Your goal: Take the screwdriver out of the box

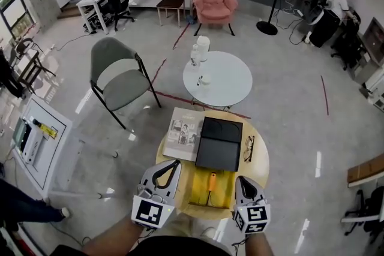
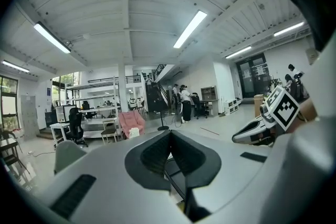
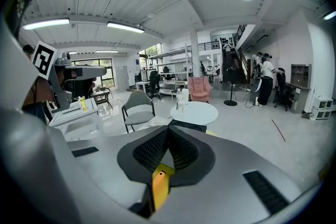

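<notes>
Screwdriver (image 1: 211,183) with an orange handle lies inside the open box (image 1: 198,196), on its yellow lining, in the space between the two tongs and not touched by either. The left tongs (image 1: 177,163) sit just to the left of the box with their tips brought together on nothing; the left gripper view shows the two dark ribbed pads meeting at a point with no object between them. The right tongs (image 1: 239,180) sit just to the right of the box, tips likewise pressed together and empty. In the right gripper view a yellow-orange piece shows through the gap behind the pads, lying below them rather than gripped; whether it is the handle or the lining cannot be told. Both tongs hover over the near edge of the round yellow bench (image 1: 257,168). Beyond their tips the black lid (image 1: 219,142) of the box lies flat. A magazine (image 1: 184,132) rests just left of the lid, ahead of the left tongs, and a pair of glasses (image 1: 249,148) rests just right of it, ahead of the right tongs. Farther out stand a white round bench (image 1: 225,84) and, to its left, a grey chair (image 1: 120,78).
</notes>
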